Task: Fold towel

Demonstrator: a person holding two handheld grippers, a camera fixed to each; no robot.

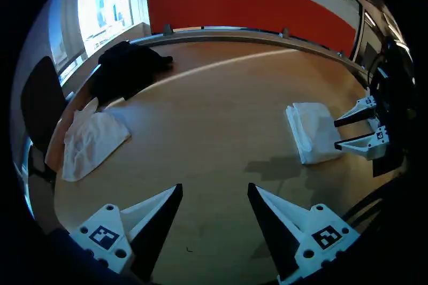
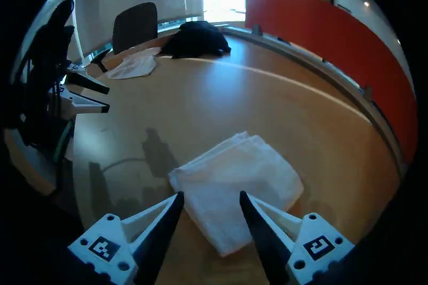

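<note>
Tabletop (image 2: 214,103): folded towel (image 2: 241,183) at right hand-held gripper (image 2: 210,195).

The left gripper (image 1: 214,186) had two white, wedge-shaped jaws with black inner faces, tapering to points. Each broad base bore a square black-and-white marker (image 1: 104,236) and small round holes (image 1: 109,207). The right gripper (image 2: 211,194) looked the same: white outside, black inside, marked alike.

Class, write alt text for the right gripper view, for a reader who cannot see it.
A folded white towel lies on a wooden table, directly in front of the open right gripper. Farther back lie a crumpled white cloth and a black garment; the open left gripper is at the left, a red partition at the right.
</note>
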